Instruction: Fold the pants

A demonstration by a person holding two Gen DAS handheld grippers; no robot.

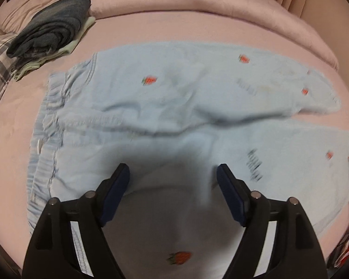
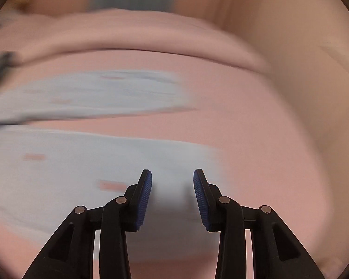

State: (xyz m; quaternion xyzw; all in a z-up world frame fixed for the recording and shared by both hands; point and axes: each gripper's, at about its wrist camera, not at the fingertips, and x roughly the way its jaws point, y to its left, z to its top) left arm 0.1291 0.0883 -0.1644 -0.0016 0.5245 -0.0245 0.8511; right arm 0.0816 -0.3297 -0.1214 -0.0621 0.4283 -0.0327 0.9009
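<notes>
Bed covered by a pink sheet. Light blue pants with small strawberry prints lie spread flat across it, legs slightly apart. A pile of dark folded clothes rests near the pillows; a pink quilt lies bunched along the far edge.

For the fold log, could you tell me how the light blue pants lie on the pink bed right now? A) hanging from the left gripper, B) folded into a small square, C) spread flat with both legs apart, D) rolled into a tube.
C: the pants lie spread on the bed, a pink strip showing between the two legs.
</notes>
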